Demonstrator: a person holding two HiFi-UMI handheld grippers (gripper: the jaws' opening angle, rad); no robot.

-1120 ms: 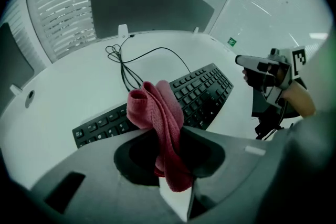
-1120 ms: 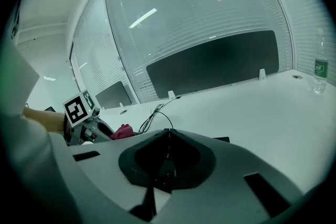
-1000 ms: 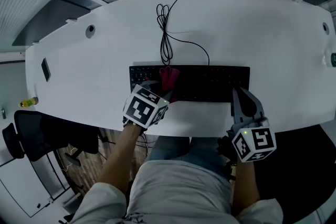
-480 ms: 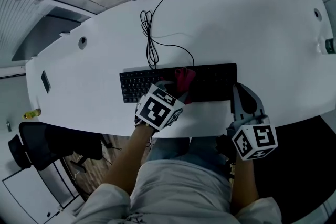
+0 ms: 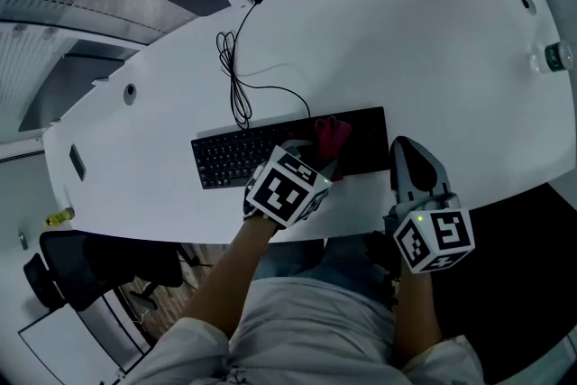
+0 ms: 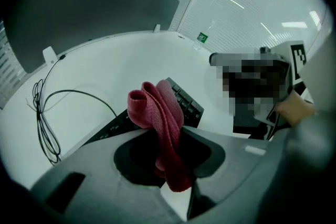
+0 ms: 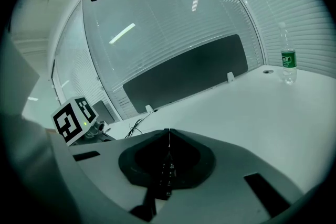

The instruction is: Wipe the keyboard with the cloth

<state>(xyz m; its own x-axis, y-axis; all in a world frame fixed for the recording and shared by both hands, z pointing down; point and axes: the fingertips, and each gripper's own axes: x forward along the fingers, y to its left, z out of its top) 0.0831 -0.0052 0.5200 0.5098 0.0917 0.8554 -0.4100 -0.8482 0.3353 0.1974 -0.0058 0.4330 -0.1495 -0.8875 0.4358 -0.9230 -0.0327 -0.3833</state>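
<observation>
Big white curved desk [image 5: 433, 59], black wired keyboard [image 5: 234, 153] on it. The left gripper [image 5: 317, 160] clamps the red woven cloth [image 5: 332, 137] over the right-hand keys; the right gripper [image 5: 403, 160] is closed, empty. I'd sweep lightly along the rows.

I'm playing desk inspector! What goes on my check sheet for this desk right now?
Surface: white table, mostly bare.
Job's things: black keyboard lying flat near the front edge; red cloth over its right part.
Clutter: bottle with a green label, upright at the far right; small dark item at the left end.
Grippers: left gripper shut on the cloth; right gripper shut, empty, by the keyboard's right end.
Cables: black cable, looped, running from the keyboard to the table's far edge.
Surroundings: black chair at front left; dark panel behind the table.
</observation>
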